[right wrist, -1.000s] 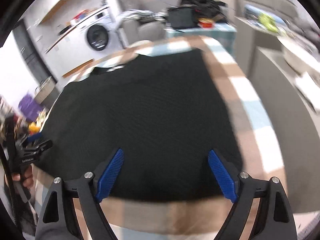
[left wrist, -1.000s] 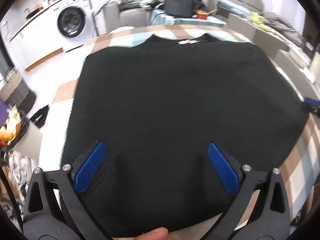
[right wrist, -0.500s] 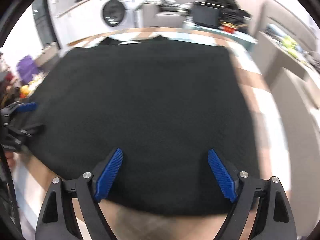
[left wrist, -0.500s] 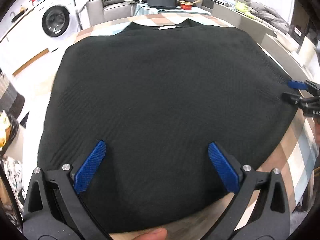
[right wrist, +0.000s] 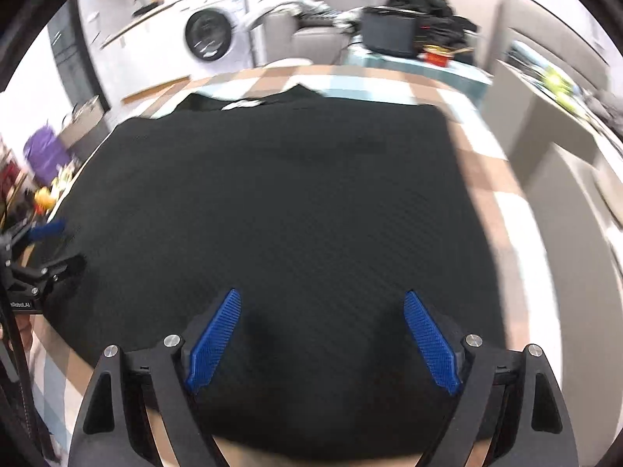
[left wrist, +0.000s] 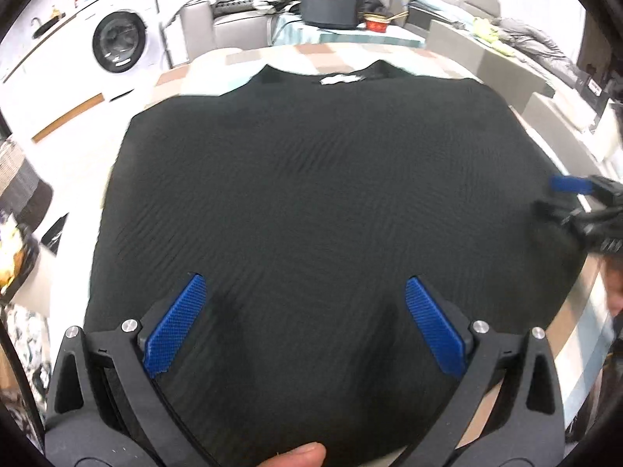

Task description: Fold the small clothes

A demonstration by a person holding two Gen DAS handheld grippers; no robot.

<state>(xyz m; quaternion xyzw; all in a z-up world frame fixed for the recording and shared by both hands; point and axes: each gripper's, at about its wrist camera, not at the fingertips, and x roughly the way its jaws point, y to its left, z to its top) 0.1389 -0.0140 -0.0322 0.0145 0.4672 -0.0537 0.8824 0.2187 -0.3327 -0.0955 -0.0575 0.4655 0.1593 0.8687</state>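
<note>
Black top [left wrist: 319, 202] spread flat, front down or up not clear, on a bench [right wrist: 483, 179] covered with a brown, white and pale-blue check cloth. Collar with a white label [left wrist: 342, 79] at the far end; hem at the near edge.

Left tool [left wrist: 307, 323] low over the near hem, blue pads spread wide, nothing between them. Right tool [right wrist: 323, 338] likewise over the hem toward the top's right side, spread wide, empty. Each tool also seen from the other's camera, at the top's opposite side edge.

Likely step: taking hold of the hem or sides for a first fold. Not yet gripped.

Risks, as judgement: 
- Pinching only the upper layer of fabric, leaving the under layer behind and a crooked fold. 
- Pads closing on the check cloth as well, dragging it along. 
- Uneven lift between the two tools, skewing the fold line. 
- Near hem hanging at the bench edge, so a slip could pull the top off toward the floor.

Containers: dark pot [left wrist: 330, 7] on a farther table, contents hidden. Small red bowl [left wrist: 376, 23] beside it, with what looks like chopsticks laid across it; contents unclear. Washer [left wrist: 117, 42] in the background, door shut.
</note>
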